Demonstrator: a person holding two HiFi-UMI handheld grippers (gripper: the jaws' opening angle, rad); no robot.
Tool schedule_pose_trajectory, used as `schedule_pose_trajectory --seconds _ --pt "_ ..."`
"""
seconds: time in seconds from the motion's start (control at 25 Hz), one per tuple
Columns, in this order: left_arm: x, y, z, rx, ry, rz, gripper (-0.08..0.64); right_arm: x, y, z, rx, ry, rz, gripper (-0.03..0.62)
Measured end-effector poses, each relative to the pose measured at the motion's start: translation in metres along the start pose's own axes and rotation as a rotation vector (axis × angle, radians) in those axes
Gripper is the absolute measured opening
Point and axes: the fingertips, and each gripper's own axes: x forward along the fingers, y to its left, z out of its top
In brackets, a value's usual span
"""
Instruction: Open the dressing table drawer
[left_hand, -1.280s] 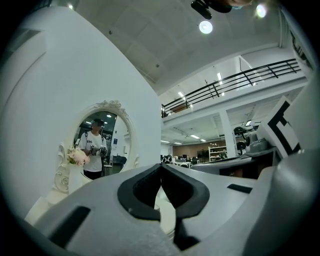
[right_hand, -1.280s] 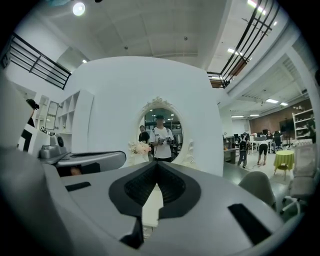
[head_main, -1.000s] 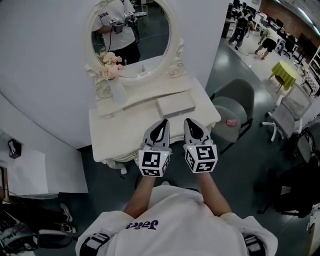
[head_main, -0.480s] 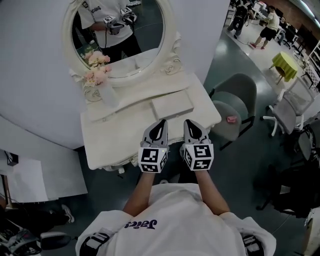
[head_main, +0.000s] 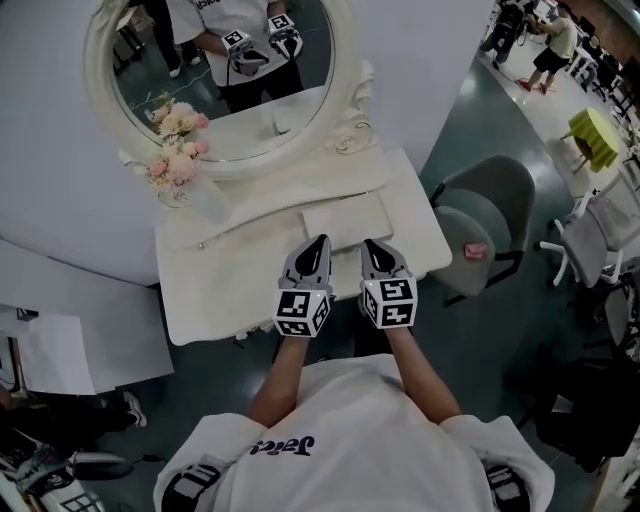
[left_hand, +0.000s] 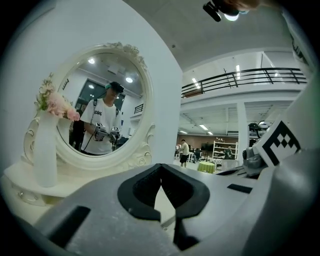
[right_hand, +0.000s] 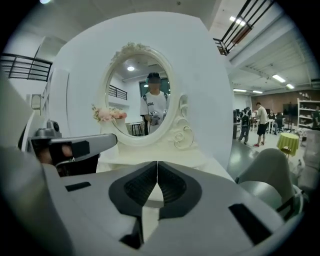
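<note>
The white dressing table (head_main: 220, 300) stands below me, with an oval mirror (head_main: 220, 80) at its back. Its front edge (head_main: 250, 318) hides any drawer front in the head view. My left gripper (head_main: 319, 246) and right gripper (head_main: 371, 247) hover side by side over the table's front right part, near a flat white box (head_main: 345, 218). In the left gripper view the left gripper (left_hand: 160, 166) is shut with nothing in it and points level at the mirror (left_hand: 100, 115). The right gripper (right_hand: 158, 164) is also shut and empty, aimed over the tabletop (right_hand: 170, 156).
A white vase with pink flowers (head_main: 178, 165) stands at the table's back left. A grey chair (head_main: 480, 210) with a small pink thing (head_main: 476, 250) on its seat is close on the right. White boards (head_main: 70, 350) lie on the floor at left. People walk far back right.
Both grippers have gone forward and down toward the table, side by side, still shut. The table and mirror now sit closer and larger in the head view.
</note>
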Motion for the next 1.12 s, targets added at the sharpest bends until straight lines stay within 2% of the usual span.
schedule_pose_trajectory --seconds 0.44,0.84,0.92,1.12 --pt "0.032 0.021 -0.043 -0.018 0.063 0.025 0.015 0.058 -0.021 -0.086 0.175 0.183 0.068 0.008" --pt "0.041 0.035 -0.058 -0.027 0.096 0.044 0.015 0.081 -0.021 -0.147 0.114 0.357 0.063 0.016" --pt "0.042 0.037 -0.062 -0.029 0.106 0.049 0.015 0.084 -0.022 -0.158 0.113 0.389 0.061 0.099" --pt "0.046 0.037 -0.066 -0.026 0.119 0.051 0.015 0.093 -0.029 -0.181 0.1 0.443 0.052 0.128"
